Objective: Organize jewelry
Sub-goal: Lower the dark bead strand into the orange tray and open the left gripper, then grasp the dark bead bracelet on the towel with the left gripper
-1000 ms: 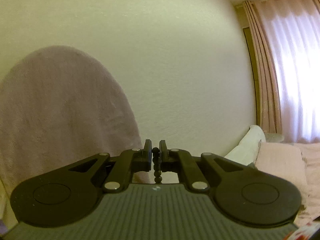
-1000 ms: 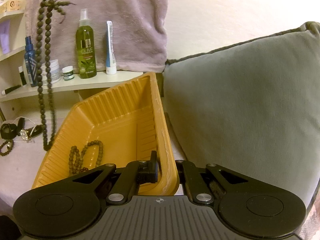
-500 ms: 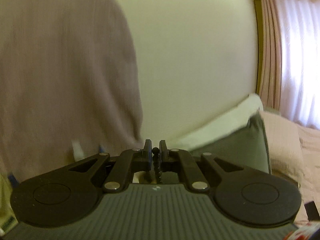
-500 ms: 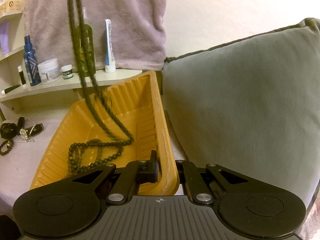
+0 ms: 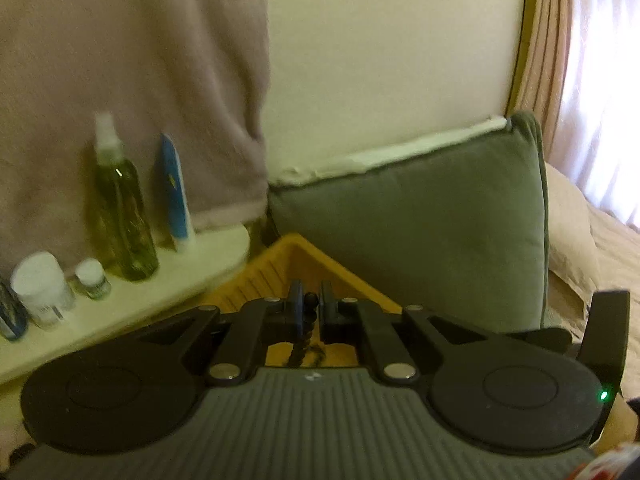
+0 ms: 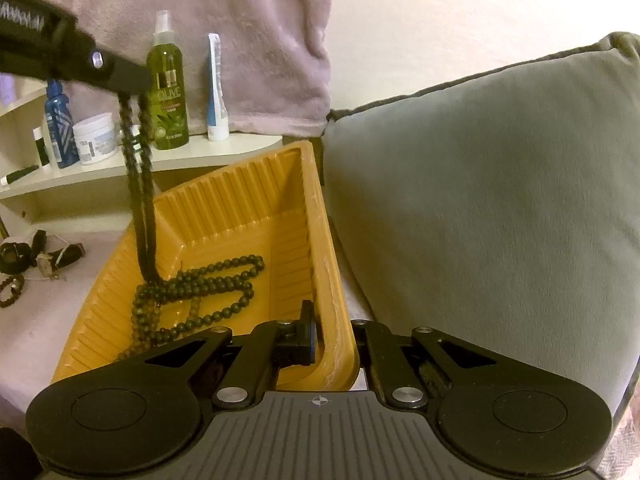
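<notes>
A grey cushion [image 6: 480,208] stands upright against the right side of the orange tray [image 6: 240,208], which lies on a bed covered in a mauve sheet [image 6: 36,332]. Behind the tray a pale shelf [image 6: 168,164] carries a green spray bottle [image 6: 167,92], a white and blue tube [image 6: 217,92], a white jar [image 6: 96,138] and a blue bottle [image 6: 58,120], with a mauve towel [image 6: 240,40] hanging behind them. Off the tray's left edge, watches [image 6: 40,256] and a small bracelet [image 6: 10,296] lie on the sheet.

The bead necklace [image 6: 200,284] is a long string of dark round beads; most of it is piled on the tray floor, and two strands rise blurred to the left tongs [image 5: 308,308], which are pressed together on a bead at its top end. The right tongs [image 6: 332,340] are pinching the tray's near right rim, one finger inside the wall and one outside
</notes>
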A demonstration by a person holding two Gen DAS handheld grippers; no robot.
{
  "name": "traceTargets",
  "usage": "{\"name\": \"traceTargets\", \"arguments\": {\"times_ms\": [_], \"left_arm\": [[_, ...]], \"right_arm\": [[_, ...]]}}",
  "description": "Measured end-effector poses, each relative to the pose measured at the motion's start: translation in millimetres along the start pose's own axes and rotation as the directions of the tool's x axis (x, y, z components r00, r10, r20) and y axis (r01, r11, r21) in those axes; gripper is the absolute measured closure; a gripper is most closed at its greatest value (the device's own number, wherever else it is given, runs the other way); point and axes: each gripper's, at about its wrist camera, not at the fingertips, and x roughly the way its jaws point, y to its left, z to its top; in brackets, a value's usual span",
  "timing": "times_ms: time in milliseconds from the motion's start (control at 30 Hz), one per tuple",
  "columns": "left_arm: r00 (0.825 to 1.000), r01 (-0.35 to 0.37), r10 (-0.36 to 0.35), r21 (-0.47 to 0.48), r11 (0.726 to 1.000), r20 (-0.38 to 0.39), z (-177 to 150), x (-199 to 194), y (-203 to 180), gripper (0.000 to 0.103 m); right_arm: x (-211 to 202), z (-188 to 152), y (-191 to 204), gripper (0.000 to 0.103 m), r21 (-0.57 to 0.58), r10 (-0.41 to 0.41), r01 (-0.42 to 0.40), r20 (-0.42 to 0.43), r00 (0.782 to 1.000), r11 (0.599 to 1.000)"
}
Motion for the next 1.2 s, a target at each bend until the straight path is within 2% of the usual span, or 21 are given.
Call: {"name": "traceTargets", "arguments": {"times_ms": [367, 467, 500, 667, 767, 867, 1000, 1100, 1167, 1200], "left_arm": [[0.999, -0.014, 0.012, -0.027, 1.000, -0.053, -19, 18, 4, 0.095], [0.999, -0.022, 0.019, -0.048, 0.999, -0.047, -20, 15, 9, 0.079], [0.999, -0.029, 0.027, -0.061, 0.998, -0.036, -21, 12, 11, 0.078], [0.994, -0.107, 0.110, -0.113, 0.988, 0.021, -24, -11, 26, 0.077], [0.983, -0.165, 0.174, -0.146, 0.975, 0.051, -30, -30, 36, 0.073], [0.962, -0.247, 0.263, -0.180, 0.952, 0.070, -41, -48, 47, 0.071], [0.918, -0.364, 0.390, -0.237, 0.901, 0.071, -63, -72, 68, 0.066], [0.889, -0.416, 0.455, -0.323, 0.850, 0.050, -86, -91, 89, 0.065], [0.860, -0.465, 0.510, -0.370, 0.804, 0.028, -102, -104, 103, 0.064], [0.839, -0.495, 0.543, -0.392, 0.775, 0.013, -111, -111, 111, 0.062]], "right_arm": [[2, -1, -1, 0.097, -0.002, 0.000, 0.000, -0.003, 1.000, 1.000], [2, -2, -2, 0.097, -0.002, 0.000, 0.000, -0.004, 1.000, 1.000], [2, -2, -3, 0.097, -0.001, 0.001, -0.001, -0.004, 1.000, 1.000], [3, -2, -3, 0.097, -0.002, 0.002, -0.002, -0.004, 1.000, 1.000], [3, -2, -4, 0.097, -0.003, 0.002, -0.002, -0.004, 1.000, 1.000], [3, -3, -3, 0.097, -0.005, 0.003, -0.003, -0.004, 1.000, 1.000], [2, -3, -3, 0.097, -0.006, 0.004, -0.004, -0.005, 1.000, 1.000], [2, -3, -3, 0.098, -0.010, 0.005, -0.005, -0.006, 1.000, 1.000], [1, -4, -3, 0.098, -0.010, 0.006, -0.006, -0.006, 1.000, 1.000], [1, -4, -3, 0.098, -0.010, 0.006, -0.006, -0.006, 1.000, 1.000]]}}
